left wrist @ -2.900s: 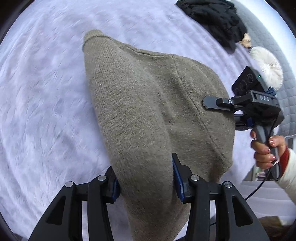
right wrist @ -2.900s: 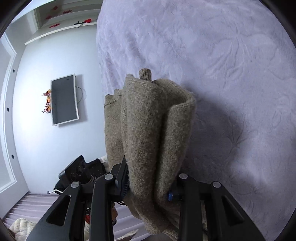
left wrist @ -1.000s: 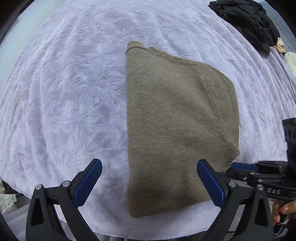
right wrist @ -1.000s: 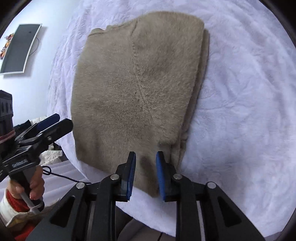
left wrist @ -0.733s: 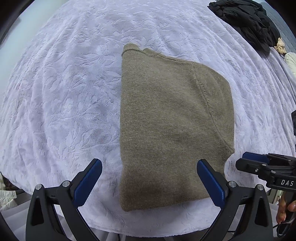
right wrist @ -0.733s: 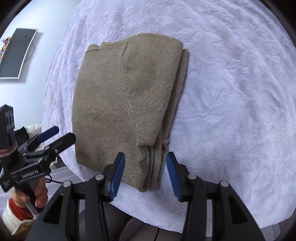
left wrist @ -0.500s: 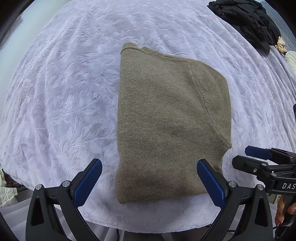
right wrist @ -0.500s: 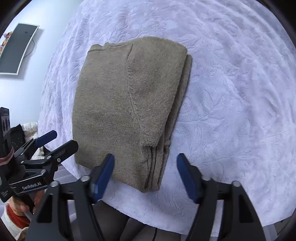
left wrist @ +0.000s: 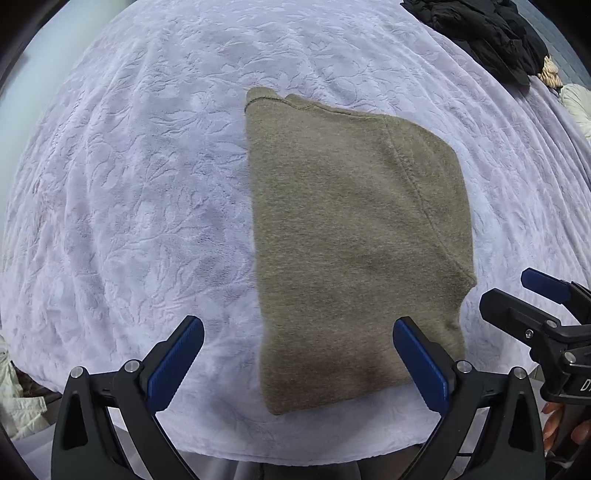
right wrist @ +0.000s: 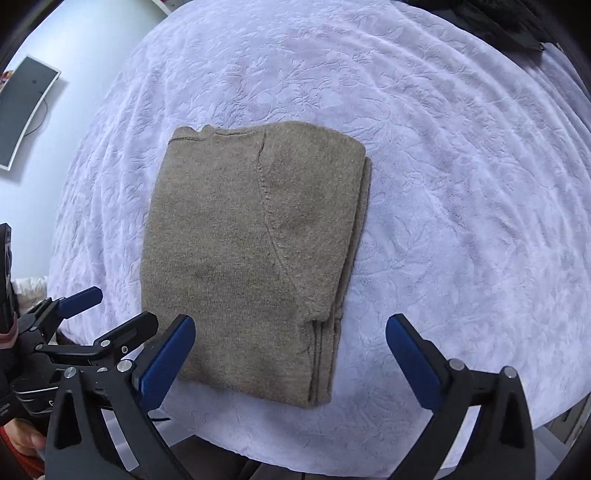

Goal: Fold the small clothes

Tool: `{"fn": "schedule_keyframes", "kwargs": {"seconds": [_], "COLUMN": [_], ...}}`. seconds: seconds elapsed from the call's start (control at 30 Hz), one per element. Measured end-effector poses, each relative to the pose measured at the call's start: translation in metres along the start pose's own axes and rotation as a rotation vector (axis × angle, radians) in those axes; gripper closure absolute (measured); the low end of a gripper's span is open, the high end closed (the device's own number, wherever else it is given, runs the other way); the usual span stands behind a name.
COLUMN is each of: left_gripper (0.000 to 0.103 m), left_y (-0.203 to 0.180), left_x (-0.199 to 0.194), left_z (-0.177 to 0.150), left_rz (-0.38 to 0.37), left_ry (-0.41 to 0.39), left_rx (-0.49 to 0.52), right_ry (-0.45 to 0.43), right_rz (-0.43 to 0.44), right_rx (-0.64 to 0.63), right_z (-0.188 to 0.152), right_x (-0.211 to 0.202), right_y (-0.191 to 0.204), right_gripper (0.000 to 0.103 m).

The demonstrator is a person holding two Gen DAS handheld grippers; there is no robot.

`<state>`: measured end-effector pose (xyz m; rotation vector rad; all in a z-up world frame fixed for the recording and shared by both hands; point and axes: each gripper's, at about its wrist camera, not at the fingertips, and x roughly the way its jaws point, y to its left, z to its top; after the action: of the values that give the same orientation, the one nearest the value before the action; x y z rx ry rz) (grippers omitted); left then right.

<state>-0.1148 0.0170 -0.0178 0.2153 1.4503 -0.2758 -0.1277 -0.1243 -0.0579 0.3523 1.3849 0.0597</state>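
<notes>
A folded olive-brown knit sweater (left wrist: 351,236) lies flat on the white embossed bedspread (left wrist: 140,192); it also shows in the right wrist view (right wrist: 243,251), with its stacked layers along the right edge. My left gripper (left wrist: 299,363) is open and empty, held back above the sweater's near edge. My right gripper (right wrist: 290,363) is open and empty, also above the near edge. Each gripper shows in the other's view: the right gripper (left wrist: 532,299) and the left gripper (right wrist: 107,310).
A pile of black clothing (left wrist: 480,29) lies at the far right of the bed, with a pale round cushion (left wrist: 578,101) beside it. The bed's near edge (left wrist: 295,450) runs just under the grippers. A wall-mounted TV (right wrist: 26,107) hangs at left.
Both grippers let go of the sweater, which now lies folded on the bed. The right gripper's jaws opened wide over the last second. Both grippers drew back slightly.
</notes>
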Motion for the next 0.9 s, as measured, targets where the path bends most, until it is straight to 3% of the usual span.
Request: {"fn": "schedule_keyframes", "kwargs": {"seconds": [0.4, 0.9], "left_gripper": [0.0, 0.0], "left_y": [0.021, 0.025], "left_x": [-0.008, -0.009], "left_z": [-0.003, -0.004], "left_rz": [0.037, 0.045], "left_ry": [-0.036, -0.037], "left_rx": [0.01, 0.001], "right_ry": [0.004, 0.013], "right_rz": [-0.123, -0.157], "right_rx": [0.086, 0.074], "right_z": [-0.005, -0.003], "right_x": [-0.004, -0.008], "right_y": [0.015, 0.02], "right_gripper": [0.0, 0.0]}}
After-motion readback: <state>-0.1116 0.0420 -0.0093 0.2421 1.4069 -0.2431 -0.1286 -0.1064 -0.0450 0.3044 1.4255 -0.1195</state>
